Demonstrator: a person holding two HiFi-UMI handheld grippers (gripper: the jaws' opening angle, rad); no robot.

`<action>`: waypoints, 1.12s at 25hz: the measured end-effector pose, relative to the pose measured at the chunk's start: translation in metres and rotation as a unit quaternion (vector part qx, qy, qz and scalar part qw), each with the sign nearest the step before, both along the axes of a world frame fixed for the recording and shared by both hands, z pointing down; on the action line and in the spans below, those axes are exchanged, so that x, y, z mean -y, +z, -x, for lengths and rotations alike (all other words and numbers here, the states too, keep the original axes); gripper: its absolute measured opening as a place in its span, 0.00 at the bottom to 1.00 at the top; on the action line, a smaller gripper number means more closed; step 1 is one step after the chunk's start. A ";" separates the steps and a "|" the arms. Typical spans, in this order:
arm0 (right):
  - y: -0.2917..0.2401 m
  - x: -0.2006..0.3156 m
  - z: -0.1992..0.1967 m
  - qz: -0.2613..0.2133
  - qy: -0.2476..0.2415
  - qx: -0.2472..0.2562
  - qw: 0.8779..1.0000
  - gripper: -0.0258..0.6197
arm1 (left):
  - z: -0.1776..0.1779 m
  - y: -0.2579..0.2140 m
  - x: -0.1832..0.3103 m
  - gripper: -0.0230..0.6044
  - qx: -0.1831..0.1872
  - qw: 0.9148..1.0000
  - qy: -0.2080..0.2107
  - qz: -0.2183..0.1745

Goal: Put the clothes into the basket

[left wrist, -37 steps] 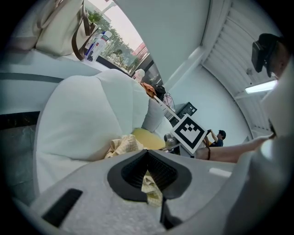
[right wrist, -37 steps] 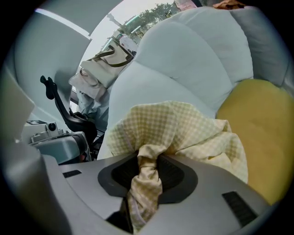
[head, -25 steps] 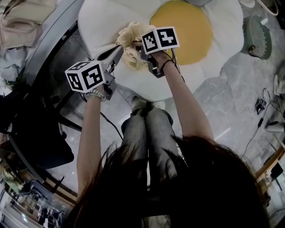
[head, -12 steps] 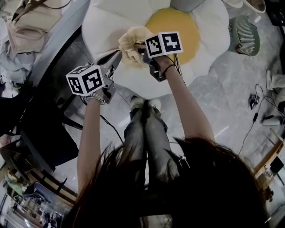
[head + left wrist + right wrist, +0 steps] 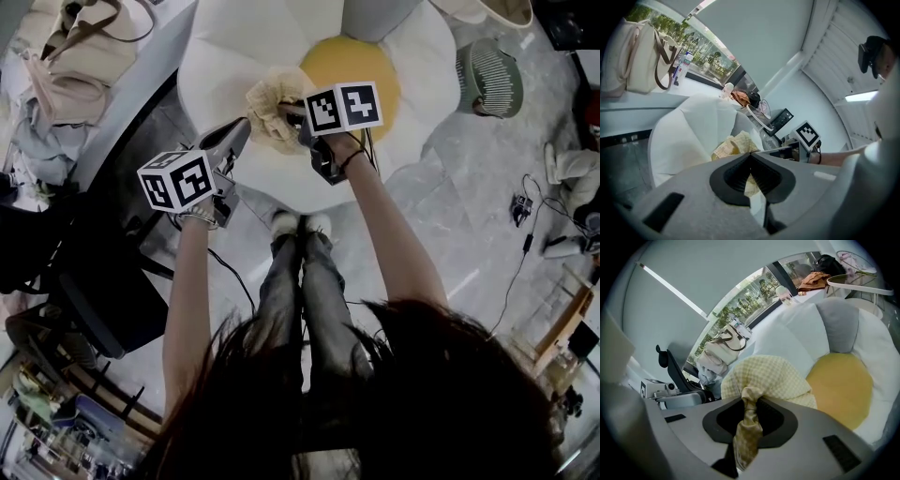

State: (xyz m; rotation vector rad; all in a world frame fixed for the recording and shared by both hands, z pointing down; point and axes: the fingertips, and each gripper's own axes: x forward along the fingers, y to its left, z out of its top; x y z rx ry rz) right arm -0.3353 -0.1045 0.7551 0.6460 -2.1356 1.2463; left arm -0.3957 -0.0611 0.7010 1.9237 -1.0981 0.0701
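right claw [image 5: 750, 404]: closed on a twisted fold of the yellow checked cloth [image 5: 764, 376], which bunches up just beyond the pads.
left claw [image 5: 750, 157]: jaws drawn together. a pale strip of the same cloth shows between them, so i read it as pinching an edge.
change: compared with a second ago, both claws have come up together, and the cloth has come up with them off the flower cushion [image 5: 234, 47].
cloth now: slung between the two claw tips, above a white petal beside the yellow centre. i can't tell whether its lowest fold is clear of the cushion.
meaning: the pickup looks done to me, and the carry is what's left.
basket: my guess is the white-rimmed wire tub [image 5: 855, 283] beyond the cushion, well apart from the cloth.
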 end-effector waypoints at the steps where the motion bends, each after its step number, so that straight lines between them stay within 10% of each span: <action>1: -0.008 -0.001 -0.001 -0.002 0.002 0.001 1.000 0.15 | 0.001 -0.007 -0.002 0.05 0.003 1.000 0.001 -0.002; 28: -0.222 0.004 -0.017 -0.085 0.022 0.025 0.996 0.15 | -0.016 -0.209 0.005 0.05 0.004 0.995 0.000 -0.096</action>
